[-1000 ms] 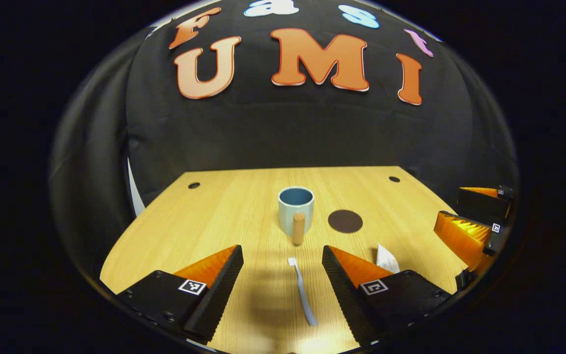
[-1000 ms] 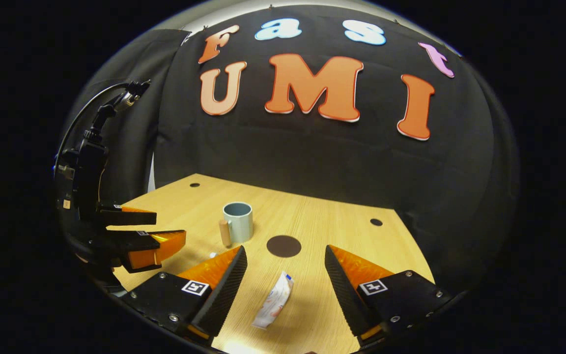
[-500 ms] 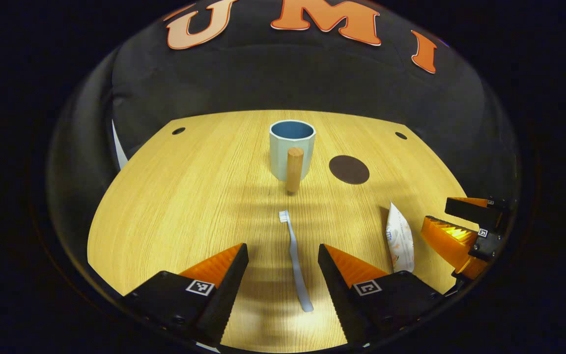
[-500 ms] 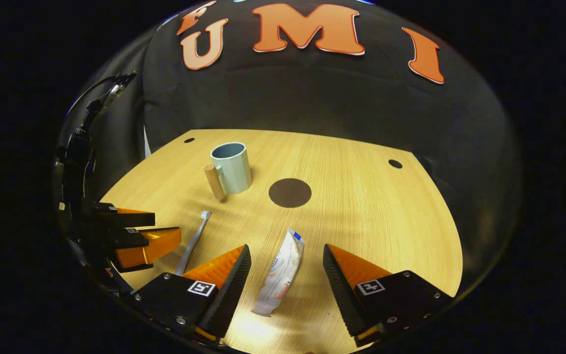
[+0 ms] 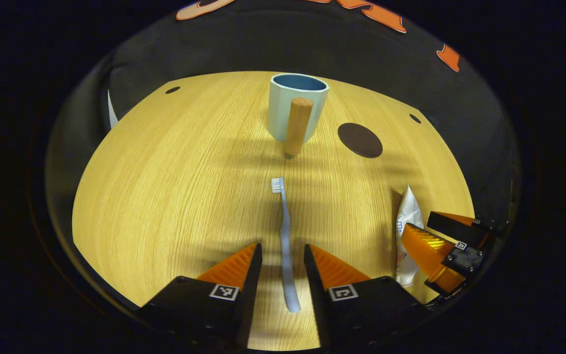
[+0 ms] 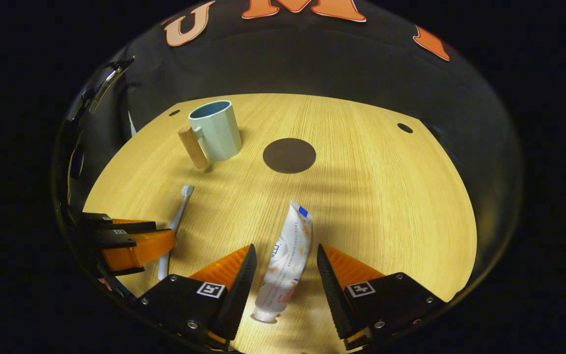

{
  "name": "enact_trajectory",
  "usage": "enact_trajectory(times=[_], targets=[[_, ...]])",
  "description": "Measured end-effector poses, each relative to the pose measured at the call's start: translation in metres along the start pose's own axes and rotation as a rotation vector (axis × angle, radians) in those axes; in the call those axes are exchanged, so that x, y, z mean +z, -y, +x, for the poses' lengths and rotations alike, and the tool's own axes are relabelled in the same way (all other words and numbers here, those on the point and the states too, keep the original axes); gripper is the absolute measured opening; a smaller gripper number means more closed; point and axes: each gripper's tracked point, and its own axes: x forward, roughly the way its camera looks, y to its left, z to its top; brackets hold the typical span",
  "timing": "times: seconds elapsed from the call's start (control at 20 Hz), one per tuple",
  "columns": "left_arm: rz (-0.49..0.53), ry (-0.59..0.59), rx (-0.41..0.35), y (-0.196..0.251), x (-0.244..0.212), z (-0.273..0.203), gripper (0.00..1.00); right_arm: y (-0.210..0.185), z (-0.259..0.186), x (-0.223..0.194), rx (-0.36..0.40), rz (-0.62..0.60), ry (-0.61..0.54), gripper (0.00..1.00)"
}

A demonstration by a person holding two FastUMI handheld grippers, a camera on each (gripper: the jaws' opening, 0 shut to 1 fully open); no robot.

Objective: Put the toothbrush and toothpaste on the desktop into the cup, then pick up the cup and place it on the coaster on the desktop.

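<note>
A pale blue toothbrush lies flat on the wooden desktop, bristles toward the cup. My left gripper is low over its handle, open, one finger on each side with a small gap. The light blue cup with a wooden handle stands upright behind it, and the dark round coaster lies to its right. In the right gripper view, the white toothpaste tube lies between the fingers of my open right gripper, cap end nearest. The cup and the coaster sit farther back.
In the right gripper view the left gripper straddles the toothbrush at the left. In the left gripper view the right gripper covers part of the toothpaste. Small dark holes mark the desktop's far corners.
Both grippers have dropped toward the desktop and tilted down. The left one's fingers have narrowed around the toothbrush handle, and the right one's fingers have narrowed around the toothpaste tube.
</note>
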Motion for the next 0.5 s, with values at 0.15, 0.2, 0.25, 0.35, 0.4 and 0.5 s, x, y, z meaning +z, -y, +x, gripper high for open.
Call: enact_trajectory(times=[0.15,0.2,0.25,0.35,0.4,0.5], targets=[[0.002,0.002,0.042,-0.005,0.008,0.007,0.49,0.000,0.012,-0.004,-0.007,0.020,-0.017,0.71],[0.004,-0.001,0.060,-0.005,0.007,0.009,0.46,0.001,0.015,-0.003,-0.007,0.032,-0.023,0.68],[0.010,0.007,0.071,-0.006,0.011,0.011,0.27,0.001,0.016,-0.005,-0.004,0.051,-0.027,0.66],[0.006,0.009,0.085,-0.005,0.015,0.013,0.17,0.002,0.016,-0.007,0.014,0.085,-0.039,0.55],[0.013,0.006,0.079,-0.002,0.013,0.010,0.16,0.001,0.015,-0.004,0.019,0.094,-0.035,0.48],[0.015,0.032,0.055,0.000,0.014,0.012,0.17,-0.002,0.017,-0.003,0.043,0.116,-0.026,0.43]])
